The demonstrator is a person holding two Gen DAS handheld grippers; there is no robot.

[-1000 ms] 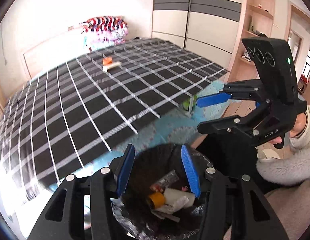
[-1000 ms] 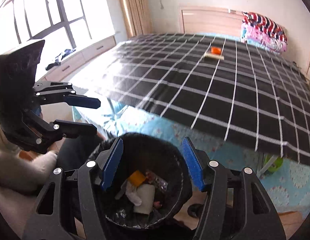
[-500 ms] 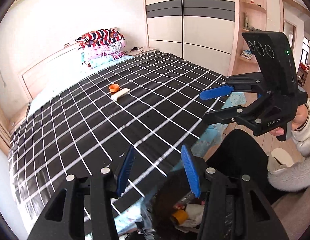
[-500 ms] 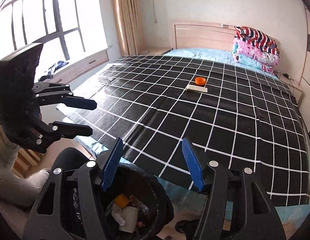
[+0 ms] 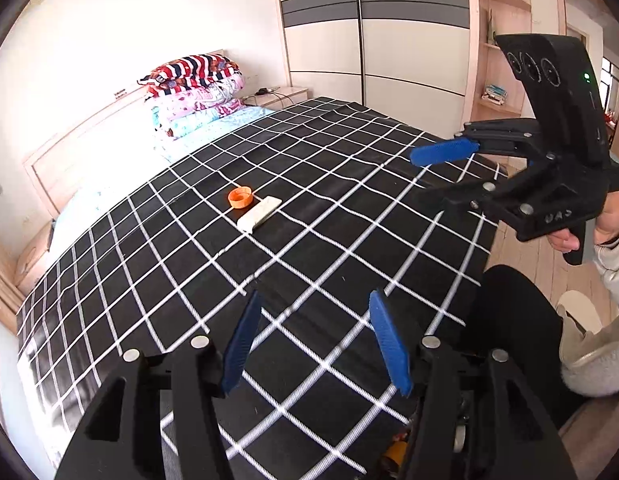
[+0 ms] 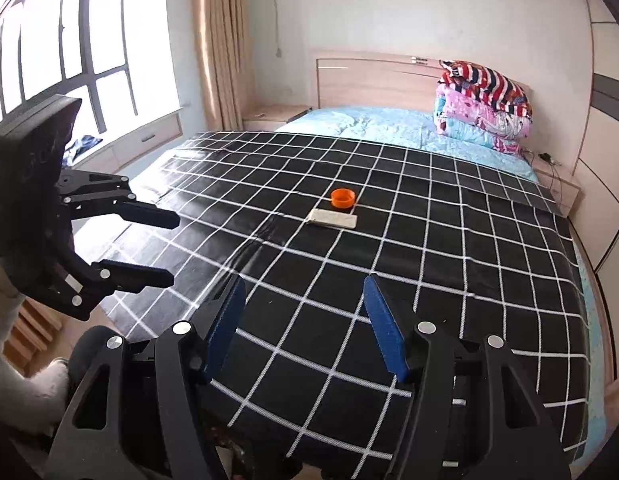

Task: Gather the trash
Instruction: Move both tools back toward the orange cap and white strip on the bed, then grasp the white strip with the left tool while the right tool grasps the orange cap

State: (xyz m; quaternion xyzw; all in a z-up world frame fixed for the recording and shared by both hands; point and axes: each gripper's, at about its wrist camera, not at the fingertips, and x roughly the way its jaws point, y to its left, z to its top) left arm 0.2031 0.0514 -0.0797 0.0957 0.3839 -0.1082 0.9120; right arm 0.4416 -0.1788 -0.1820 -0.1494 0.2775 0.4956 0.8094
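Note:
An orange cap [image 5: 240,197] and a white flat packet [image 5: 259,213] lie side by side in the middle of the black checked bed cover [image 5: 309,240]. They also show in the right wrist view: the cap [image 6: 342,198], the packet [image 6: 334,219]. My left gripper [image 5: 315,320] is open and empty above the cover's near edge. My right gripper [image 6: 303,308] is open and empty, also well short of the two items. Each gripper shows in the other's view: the right one [image 5: 441,176], the left one [image 6: 169,248].
Folded quilts [image 6: 483,108] are stacked at the headboard. A wardrobe [image 5: 373,40] stands right of the bed, a window and curtain [image 6: 217,40] left. A little of the bin's contents [image 5: 397,450] shows below the left gripper. The person's dark knee [image 5: 517,320] is near.
Both grippers rose and tilted up from over the black trash bin toward the bed. The bin dropped almost out of both views; the cap and packet now appear closer.

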